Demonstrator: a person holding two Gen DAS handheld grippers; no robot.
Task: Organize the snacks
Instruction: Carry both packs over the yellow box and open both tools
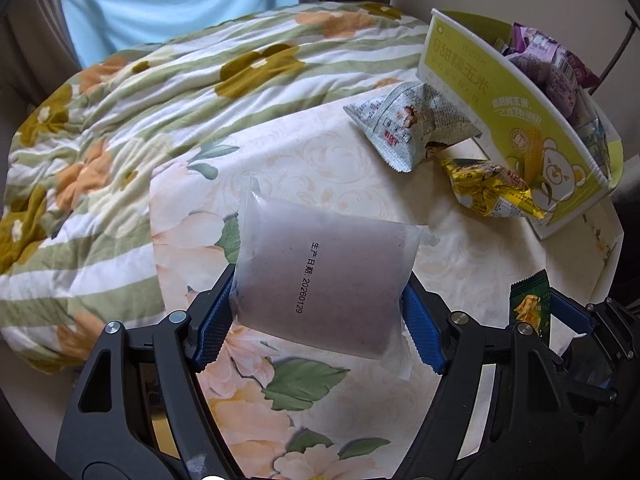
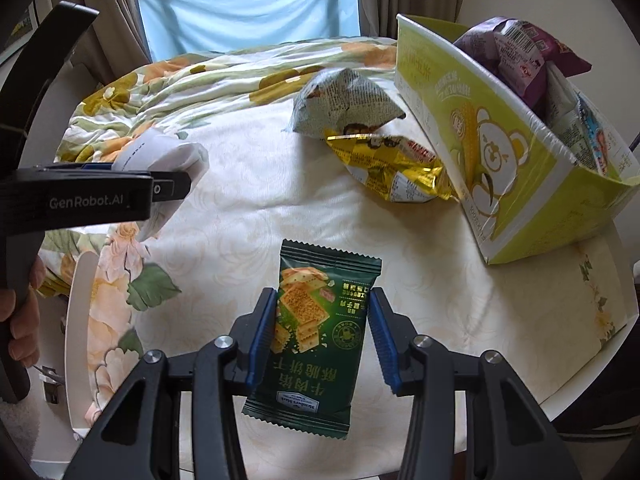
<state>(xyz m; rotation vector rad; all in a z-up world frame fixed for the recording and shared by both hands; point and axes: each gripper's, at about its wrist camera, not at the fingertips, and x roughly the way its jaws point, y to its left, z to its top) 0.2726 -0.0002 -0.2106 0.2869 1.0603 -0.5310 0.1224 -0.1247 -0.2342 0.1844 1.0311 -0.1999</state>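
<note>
Fingers [image 1: 216, 320] of left gripper [image 1: 320, 320] pinching translucent pouch [image 1: 320, 272] by side edges, above floral table [image 1: 360, 168]; soft, light, probably slippery.
Right wrist: right gripper [image 2: 322, 340] squeezing green biscuit pack [image 2: 316, 336] mid-body; contents brittle, so gentle grip advisable. Yellow box [image 2: 500, 168] waiting at table's right.

A floral-clothed worktop [image 2: 248, 216] is carrying a yellow-green box [image 2: 516, 184], a grey packet [image 2: 344, 100] and a gold packet [image 2: 396, 172].
</note>
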